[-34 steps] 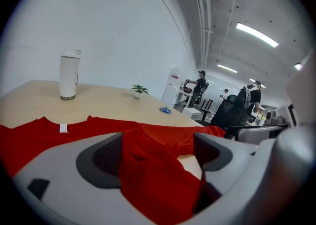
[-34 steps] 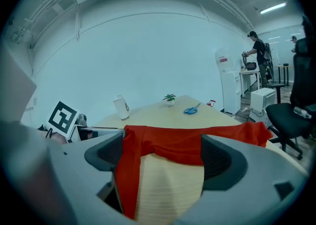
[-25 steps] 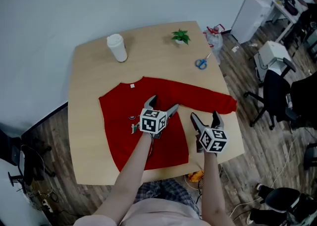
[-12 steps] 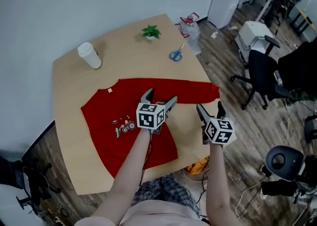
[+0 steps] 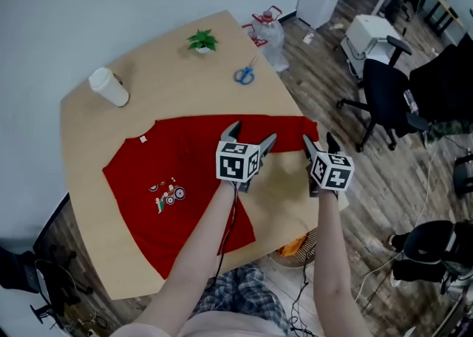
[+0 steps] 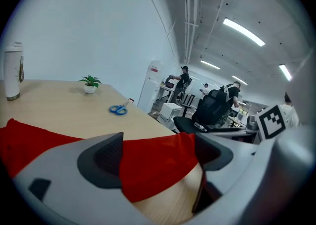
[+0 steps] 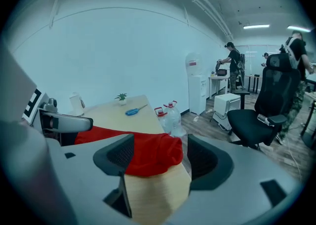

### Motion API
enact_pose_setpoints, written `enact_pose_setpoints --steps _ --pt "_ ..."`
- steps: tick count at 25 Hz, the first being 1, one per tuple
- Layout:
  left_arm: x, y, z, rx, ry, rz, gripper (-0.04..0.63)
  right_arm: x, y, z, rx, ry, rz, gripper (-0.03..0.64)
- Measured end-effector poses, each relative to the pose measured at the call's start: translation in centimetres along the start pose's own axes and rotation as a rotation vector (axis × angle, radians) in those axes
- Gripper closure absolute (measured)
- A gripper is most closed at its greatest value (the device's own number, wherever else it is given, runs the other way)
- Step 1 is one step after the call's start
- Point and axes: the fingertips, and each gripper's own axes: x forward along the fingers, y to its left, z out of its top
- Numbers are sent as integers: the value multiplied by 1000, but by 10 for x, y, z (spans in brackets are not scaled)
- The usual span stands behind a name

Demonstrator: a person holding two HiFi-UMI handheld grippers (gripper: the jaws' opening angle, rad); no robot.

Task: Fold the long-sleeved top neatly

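Left tongs (image 5: 253, 134) hang wide open and empty above the outstretched sleeve (image 5: 284, 126) of the red long-sleeved top (image 5: 185, 176), which lies spread flat on the wooden tabletop (image 5: 170, 69). Right tongs (image 5: 318, 138) are just beside them near the tabletop's right edge, their jaws having just been closing partway. The sleeve's cuff shows between them but is not pinched.

An open office: black swivel chairs (image 5: 380, 92), a water dispenser (image 7: 196, 88), ceiling strip lights (image 6: 243, 31), people (image 6: 183, 77) standing beyond.
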Motion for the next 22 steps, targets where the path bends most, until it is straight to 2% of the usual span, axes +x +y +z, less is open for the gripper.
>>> enact_pose_setpoints --steps 8,12,19,22 --pt "25 -2 -7 -10 14 -19 152 42 -22 -33 11 163 -27 308" --pt "26 -3 -10 -10 20 -19 152 48 -17 -45 -2 237 -2 356" --pt "17 8 -19 -21 32 4 152 44 -4 -37 -56 202 7 546" --pt "4 17 -14 -37 20 28 152 34 2 -27 -53 163 14 563"
